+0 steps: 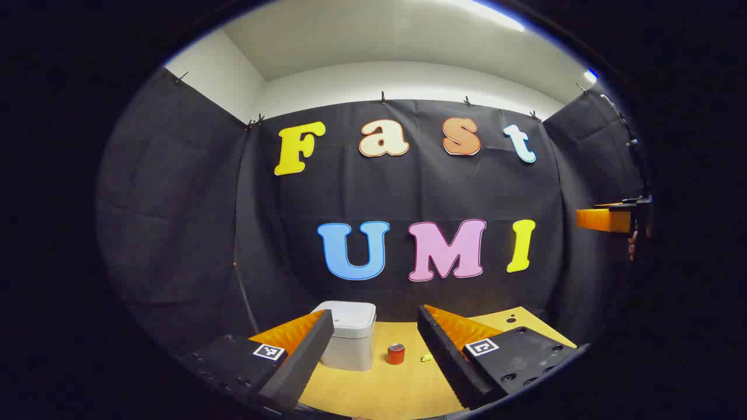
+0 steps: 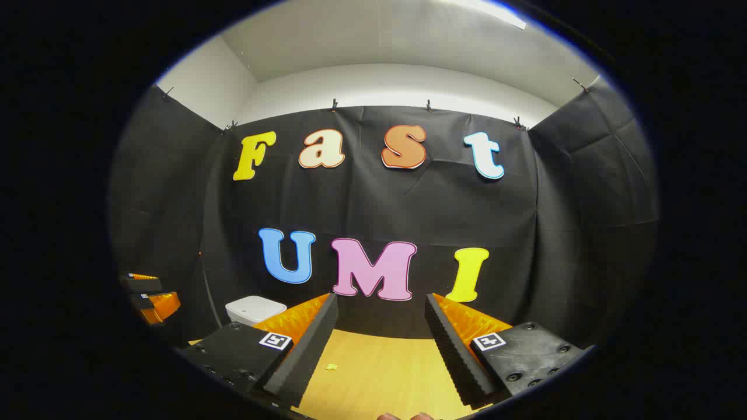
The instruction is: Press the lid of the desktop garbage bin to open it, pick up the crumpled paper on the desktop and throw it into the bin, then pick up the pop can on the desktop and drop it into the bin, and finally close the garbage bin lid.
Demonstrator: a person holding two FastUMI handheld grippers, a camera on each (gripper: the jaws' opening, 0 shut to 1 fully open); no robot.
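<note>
Tabletop [image 1: 373, 391] of pale wood lay along the bottom of both views, running back to the black cloth wall [image 1: 175, 204] of the booth. A white wall and ceiling [image 1: 373, 52] rose above the cloth.

In the left gripper view, the left gripper [image 1: 373, 350] stood in the near foreground above the table, its two fingers [image 1: 303, 361] spread wide with nothing between them. Between and beyond those fingers sat the bin [image 1: 349, 343], white and boxy, at the far edge of the table close to the cloth, its lid [image 1: 350, 315] down flat. The can [image 1: 395, 353], red and upright, stood on the table just right of the bin and apart from it. The crumpled paper [image 1: 426, 356], a small yellow scrap, lay on the table right of the can, near the right-hand finger but not touching it. At the far right of this view the right gripper [image 1: 607, 220] was held high above the table, with part of a hand [image 1: 633, 245] behind it.

In the right gripper view, the right gripper [image 2: 379, 350] was likewise spread wide and empty over bare wood. The bin [image 2: 255, 309] showed far left, partly behind the left-hand finger. The crumpled paper [image 2: 331, 367] lay on the table beside that finger. The left gripper [image 2: 153, 297] showed at the left edge; its jaws could not be judged from there.
</note>
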